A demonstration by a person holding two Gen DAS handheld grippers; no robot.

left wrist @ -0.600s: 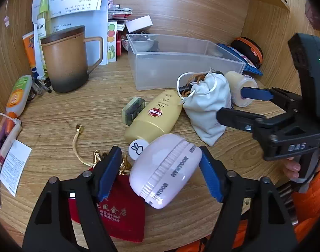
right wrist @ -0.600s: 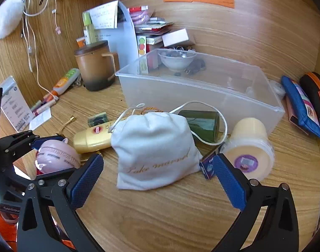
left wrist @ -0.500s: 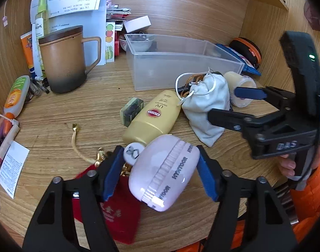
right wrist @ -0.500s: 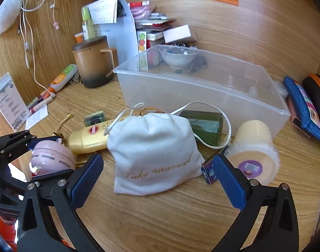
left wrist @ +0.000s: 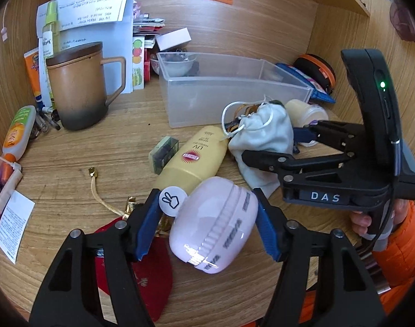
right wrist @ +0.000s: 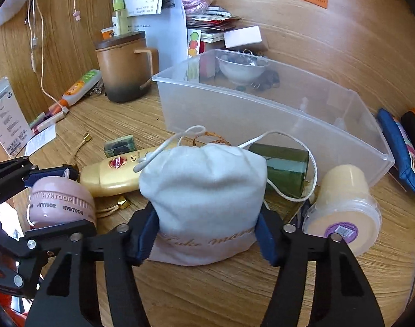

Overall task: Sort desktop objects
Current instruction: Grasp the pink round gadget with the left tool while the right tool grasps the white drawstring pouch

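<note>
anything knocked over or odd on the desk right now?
Yes. The yellow sunscreen tube and cream jar lie on their sides beside the clear bin. A green bottle also lies flat behind the white pouch. No spills visible.

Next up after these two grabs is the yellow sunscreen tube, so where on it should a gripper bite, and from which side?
Grip the yellow sunscreen tube across its mid-body, near the red logo, fingers straddling its width. It lies flat; its cap end is crowded by the pink case in the left gripper, its flat end by the white pouch in the right gripper. Probably come from above.
</note>
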